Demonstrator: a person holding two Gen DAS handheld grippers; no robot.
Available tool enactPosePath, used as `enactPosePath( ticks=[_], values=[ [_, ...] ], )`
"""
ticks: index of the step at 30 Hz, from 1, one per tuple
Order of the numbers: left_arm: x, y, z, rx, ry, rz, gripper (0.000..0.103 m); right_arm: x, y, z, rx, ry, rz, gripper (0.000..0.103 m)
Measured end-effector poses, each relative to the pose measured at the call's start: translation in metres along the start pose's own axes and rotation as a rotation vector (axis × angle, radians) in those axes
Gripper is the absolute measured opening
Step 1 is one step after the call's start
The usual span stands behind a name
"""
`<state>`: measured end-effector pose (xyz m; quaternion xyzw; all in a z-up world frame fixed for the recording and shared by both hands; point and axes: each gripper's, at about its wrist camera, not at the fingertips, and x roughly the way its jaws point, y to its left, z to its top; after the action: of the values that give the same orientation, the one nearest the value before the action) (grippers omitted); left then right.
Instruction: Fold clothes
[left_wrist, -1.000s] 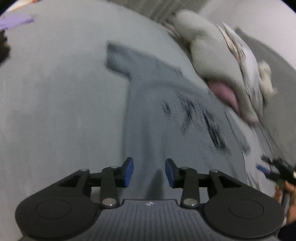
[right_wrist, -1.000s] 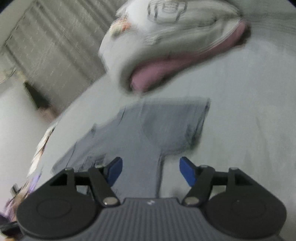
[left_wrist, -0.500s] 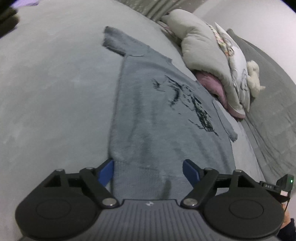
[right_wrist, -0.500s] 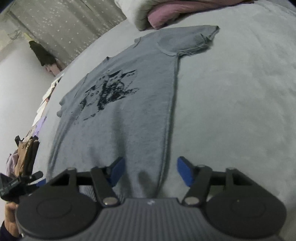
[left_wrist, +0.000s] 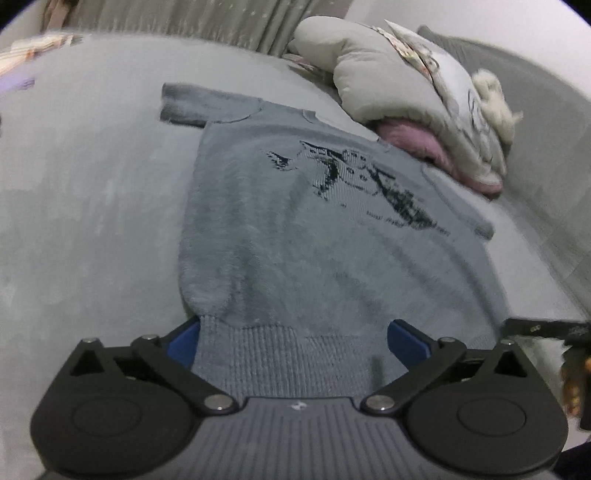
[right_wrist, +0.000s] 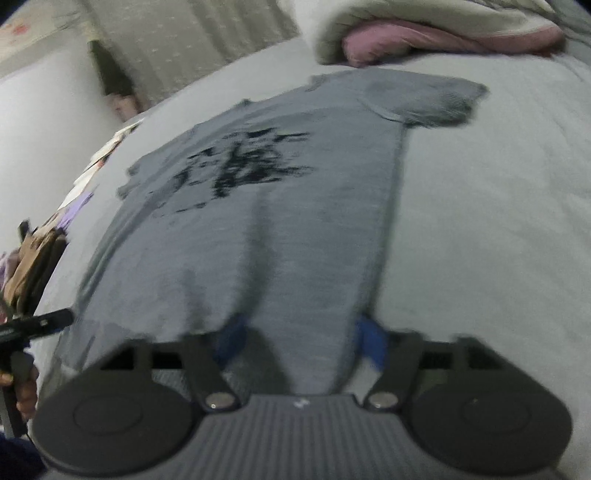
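A grey short-sleeved knit sweater (left_wrist: 314, 240) with a black print on its chest lies flat, face up, on the grey bed cover (left_wrist: 92, 184). My left gripper (left_wrist: 295, 339) hovers at the left part of the ribbed hem. Its jaws are opening wide, the hem lies between the blue pads (left_wrist: 183, 341), and nothing is pinched. In the right wrist view the same sweater (right_wrist: 277, 221) stretches away from my right gripper (right_wrist: 300, 338). That gripper is at the hem's right corner, its jaws also opening, with cloth between the pads (right_wrist: 369, 339) but not squeezed.
A beige duvet (left_wrist: 406, 85) over a pink pillow (left_wrist: 410, 144) and a white plush toy (left_wrist: 491, 99) are piled beyond the sweater's collar. A curtain (left_wrist: 184, 22) hangs behind. A person's hand (right_wrist: 22, 391) shows at the left edge. Papers (right_wrist: 107, 155) lie at the bed's far side.
Both grippers have come down toward the sweater's hem and rolled level. The jaws of both have spread much wider. The sweater still lies flat.
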<state>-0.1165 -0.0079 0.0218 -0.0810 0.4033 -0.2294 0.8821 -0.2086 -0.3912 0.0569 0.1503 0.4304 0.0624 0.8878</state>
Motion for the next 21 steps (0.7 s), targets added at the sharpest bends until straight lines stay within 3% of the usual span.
enactPosePath(
  ticks=[3,9,12,17,21],
  values=[
    [0.003,-0.011,-0.005,0.077,-0.001,0.055,0.103,0.013,0.017,-0.007,-0.091,-0.042,-0.079,0.103],
    [0.005,-0.016,-0.008,0.118,-0.004,0.086,0.103,0.018,0.023,-0.008,-0.084,-0.114,-0.118,0.103],
    [0.004,-0.016,-0.008,0.105,-0.009,0.087,0.103,0.018,0.020,-0.005,-0.008,-0.139,-0.103,0.103],
    [0.001,-0.016,-0.009,0.042,-0.035,0.091,0.103,0.013,0.020,-0.005,-0.052,-0.140,-0.114,0.103],
    [-0.003,-0.010,-0.010,-0.025,-0.052,0.045,0.103,0.000,0.011,-0.001,-0.024,-0.158,-0.099,0.102]
  ],
)
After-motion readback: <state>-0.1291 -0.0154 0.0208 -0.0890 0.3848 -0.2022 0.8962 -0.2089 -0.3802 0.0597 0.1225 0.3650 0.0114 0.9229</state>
